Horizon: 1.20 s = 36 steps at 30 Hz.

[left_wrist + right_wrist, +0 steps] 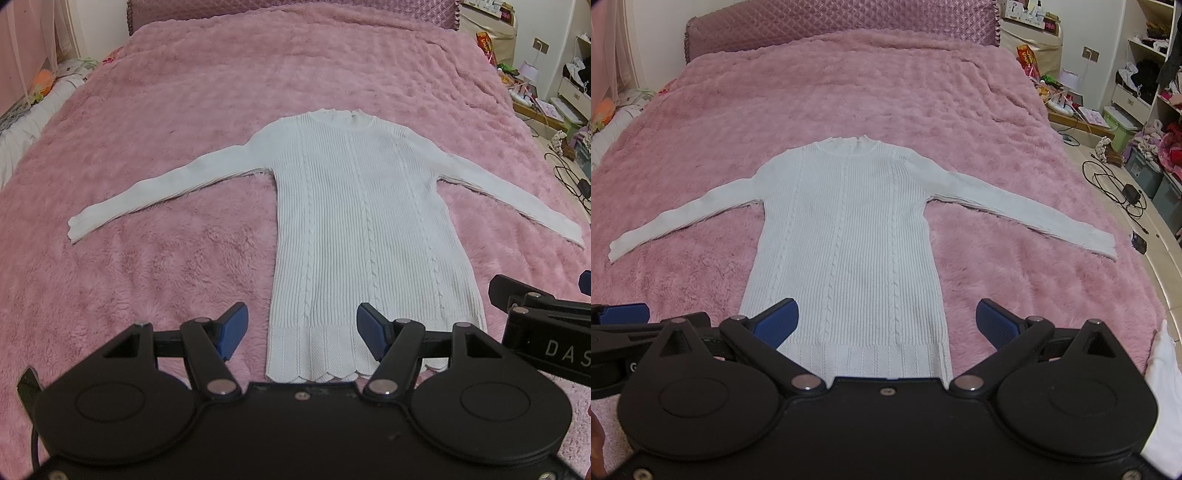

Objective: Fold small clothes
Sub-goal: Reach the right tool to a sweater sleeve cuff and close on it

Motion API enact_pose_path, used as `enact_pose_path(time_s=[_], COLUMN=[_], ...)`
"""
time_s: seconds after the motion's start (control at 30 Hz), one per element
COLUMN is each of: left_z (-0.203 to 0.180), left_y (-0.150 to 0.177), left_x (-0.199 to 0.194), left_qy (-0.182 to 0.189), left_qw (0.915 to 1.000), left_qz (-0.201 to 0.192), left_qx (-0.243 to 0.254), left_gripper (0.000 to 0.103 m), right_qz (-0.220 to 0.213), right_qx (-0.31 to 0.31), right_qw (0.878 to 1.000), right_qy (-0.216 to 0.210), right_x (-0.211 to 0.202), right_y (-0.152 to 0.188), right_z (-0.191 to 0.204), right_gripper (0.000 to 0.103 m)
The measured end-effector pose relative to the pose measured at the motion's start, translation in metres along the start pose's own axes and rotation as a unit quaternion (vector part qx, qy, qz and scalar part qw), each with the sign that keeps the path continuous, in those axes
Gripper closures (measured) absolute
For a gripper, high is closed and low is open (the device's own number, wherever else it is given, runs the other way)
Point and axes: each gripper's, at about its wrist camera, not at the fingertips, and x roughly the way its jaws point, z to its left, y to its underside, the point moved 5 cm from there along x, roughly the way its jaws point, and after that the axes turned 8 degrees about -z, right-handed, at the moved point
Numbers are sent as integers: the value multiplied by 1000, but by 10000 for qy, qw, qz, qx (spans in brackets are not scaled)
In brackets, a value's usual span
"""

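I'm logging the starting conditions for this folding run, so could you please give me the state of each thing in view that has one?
white knit sweater: unfolded, lying flat, hem toward the cameras.
left sleeve: spread straight out, not folded in.
right sleeve: spread straight out, not folded in.
left gripper: open, empty, over the hem's left corner.
right gripper: open, empty, over the hem's right part.
pink blanket: spread over the bed.

White ribbed sweater [362, 229] flat, unfolded, sleeves spread.
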Motion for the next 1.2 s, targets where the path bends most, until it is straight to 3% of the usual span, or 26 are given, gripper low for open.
enact_pose_path(time_s=[0.27, 0.5, 0.73, 0.83, 0.97, 1.07, 1.2], left_z=[-2, -19, -58, -79, -111, -135, -170], left_y=[-5, -17, -43, -60, -84, -103, -130], left_x=[8, 30, 64, 84, 116, 142, 180], left_qy=[43, 231, 806, 1106, 1550, 1936, 2148], left_qw=[10000, 9994, 9953, 9920, 9857, 9798, 9753], left_qz=[-30, -149, -409, -491, -549, -467, -508], left_qx=[-1, 218, 339, 353, 358, 205, 48], left_gripper=[34, 34, 34, 34, 34, 34, 34], right_qz=[-113, -600, -1610, -1456, -1375, -1433, -1559], right_qx=[69, 445, 820, 744, 1315, 1907, 2557], right_qw=[9999, 9965, 9815, 9816, 9735, 9610, 9427], right_qy=[-2, 380, 639, 987, 1270, 1401, 1474], right_x=[10, 22, 36, 53, 75, 91, 128], right_y=[-1, -15, -22, -25, -26, -23, -20], right_z=[-6, -42, -90, -110, -158, -200, -250], right_gripper=[0, 0, 0, 0, 0, 0, 0])
